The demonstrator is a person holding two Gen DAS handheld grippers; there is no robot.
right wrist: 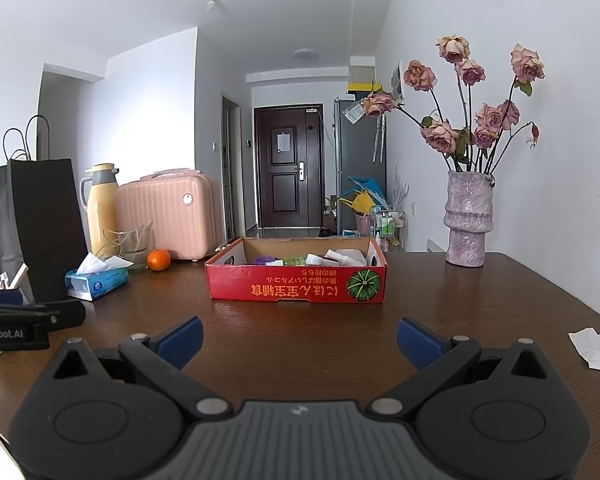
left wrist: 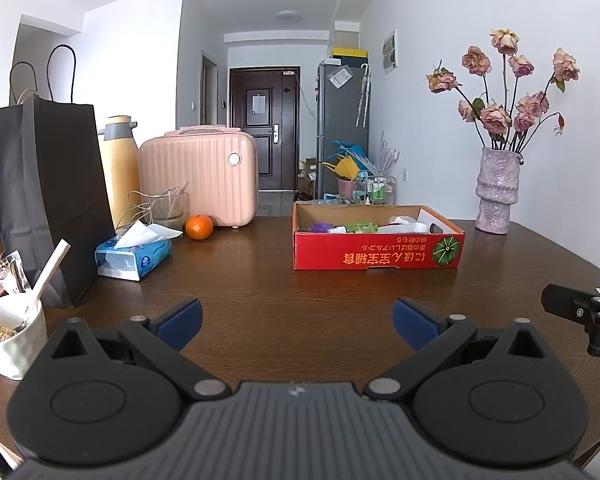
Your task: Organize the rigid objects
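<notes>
**Dark wooden bench, one red carton, two empty grippers**

Dark brown wood fills the left wrist view as the bench (left wrist: 260, 280), with a white-walled room and a dark door behind. One shallow red cardboard box (left wrist: 378, 250) with a pumpkin picture and upside-down print sits right of centre, well ahead of the left gripper (left wrist: 298, 322), whose blue-padded jaws are spread wide with nothing between them. Inside the box lie several small items, among them one purple piece, one green bottle and some white packets. Also counted: one orange fruit (left wrist: 199, 227), one blue tissue pack (left wrist: 134, 258), one pink ribbed case (left wrist: 198, 178), one black paper bag (left wrist: 52, 196), one mottled lilac vase of dried roses (left wrist: 497, 192).

From the right wrist view, the same red box (right wrist: 296, 282) stands straight ahead, centred, apart from the right gripper (right wrist: 299, 342), jaws likewise wide and empty. One crumpled white tissue (right wrist: 598, 348) lies at the right edge of the bench (right wrist: 460, 300).
</notes>
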